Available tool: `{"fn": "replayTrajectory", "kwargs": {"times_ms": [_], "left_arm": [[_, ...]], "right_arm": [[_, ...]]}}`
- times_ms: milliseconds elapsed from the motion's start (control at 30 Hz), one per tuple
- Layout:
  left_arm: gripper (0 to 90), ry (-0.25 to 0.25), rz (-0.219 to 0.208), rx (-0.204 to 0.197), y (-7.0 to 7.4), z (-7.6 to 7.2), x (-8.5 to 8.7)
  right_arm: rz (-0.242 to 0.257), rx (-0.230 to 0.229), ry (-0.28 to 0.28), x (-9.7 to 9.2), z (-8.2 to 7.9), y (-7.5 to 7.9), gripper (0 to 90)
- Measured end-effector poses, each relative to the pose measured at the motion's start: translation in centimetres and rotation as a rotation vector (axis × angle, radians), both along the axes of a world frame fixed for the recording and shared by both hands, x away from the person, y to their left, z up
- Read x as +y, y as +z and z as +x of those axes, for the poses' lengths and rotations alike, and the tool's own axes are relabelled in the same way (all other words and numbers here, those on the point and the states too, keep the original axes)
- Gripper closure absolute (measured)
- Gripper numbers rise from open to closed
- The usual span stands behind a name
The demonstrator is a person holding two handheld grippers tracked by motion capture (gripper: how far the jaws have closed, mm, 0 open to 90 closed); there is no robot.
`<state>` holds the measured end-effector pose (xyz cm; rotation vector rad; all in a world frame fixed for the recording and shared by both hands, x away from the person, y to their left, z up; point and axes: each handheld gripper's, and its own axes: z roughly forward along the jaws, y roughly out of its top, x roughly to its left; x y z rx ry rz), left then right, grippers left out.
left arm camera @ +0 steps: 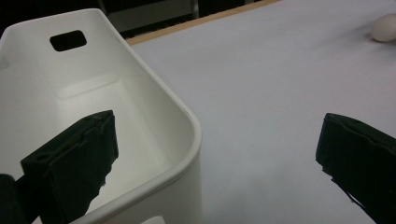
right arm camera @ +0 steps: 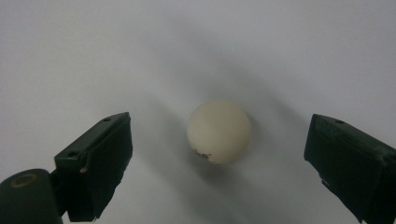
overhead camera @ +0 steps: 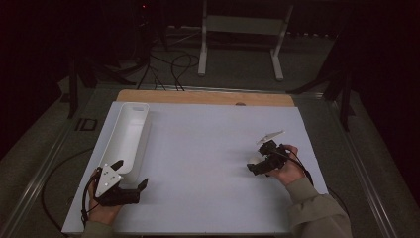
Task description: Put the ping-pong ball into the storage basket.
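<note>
Cream ball (right arm camera: pixel 219 132) sits untouched between our right gripper (right arm camera: pixel 217 163) jaws (spread wide); left gripper (left arm camera: pixel 217 158) gapes, apparently straddling the bin (left arm camera: pixel 187 121) wall.

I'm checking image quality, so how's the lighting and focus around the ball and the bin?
High view: dim, surroundings nearly black, ball hard to make out. Right gripper view: ball sharp, soft shadow around it. Left gripper view: bin evenly lit, ball slightly soft at the edge.
</note>
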<state>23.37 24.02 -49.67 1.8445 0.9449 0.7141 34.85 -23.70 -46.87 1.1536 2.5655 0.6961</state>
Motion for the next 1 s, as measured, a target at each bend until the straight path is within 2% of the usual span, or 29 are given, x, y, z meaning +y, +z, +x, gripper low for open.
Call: {"fn": "replayTrajectory", "kwargs": {"times_ms": [333, 1000], "left_arm": [[0.0, 0.000, 0.000, 0.000, 0.0, 0.0, 0.0], [0.0, 0.000, 0.000, 0.000, 0.0, 0.0, 0.0]], "right_arm": [[-0.017, 0.033, -0.008, 0.0, 0.4, -0.5, 7.4], [-0.047, 0.059, -0.019, 0.5, 1.0, -1.3, 7.9]]}}
